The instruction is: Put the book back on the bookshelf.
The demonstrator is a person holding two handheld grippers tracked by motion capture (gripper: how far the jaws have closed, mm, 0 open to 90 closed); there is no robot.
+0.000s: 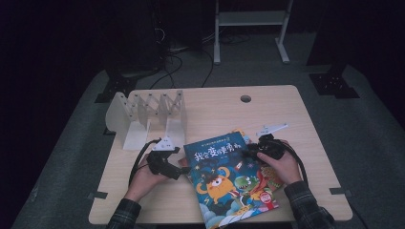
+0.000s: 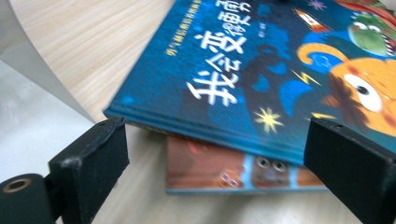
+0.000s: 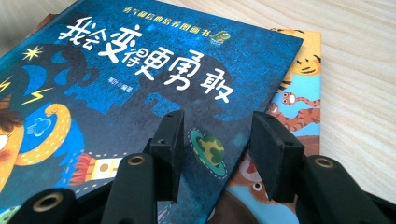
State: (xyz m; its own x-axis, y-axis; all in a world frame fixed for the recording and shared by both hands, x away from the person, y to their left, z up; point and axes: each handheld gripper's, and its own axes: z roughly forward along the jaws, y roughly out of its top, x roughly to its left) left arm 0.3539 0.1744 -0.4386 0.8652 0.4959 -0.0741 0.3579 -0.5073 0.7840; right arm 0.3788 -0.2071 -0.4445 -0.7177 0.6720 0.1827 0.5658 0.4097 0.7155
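High view: a wooden table carries a white folding book rack at its rear left and a small stack of picture books near the front middle. The top one, a blue picture book with white Chinese title lettering and an orange cartoon monster on its cover, lies flat and slightly turned, covering most of the book under it. The left tool, held in the person's left hand, sits just beside the blue picture book's left edge. The right tool, held in the right hand, lies at the book's upper right corner. A small white flat piece rests on the table just behind the right hand.

Left gripper view: the left tool has its jaws spread wide, standing on either side of the stack's edge without pressing on it. The blue picture book fills the upper part, and a brown-covered book pokes out beneath it, flat on the table. The white base of the rack shows at the left.

Right gripper view: the right tool hangs over the blue picture book near its right edge, jaws partly parted; whether they touch the cover cannot be told. Under the book, a tiger picture book sticks out to the right, resting on the table.
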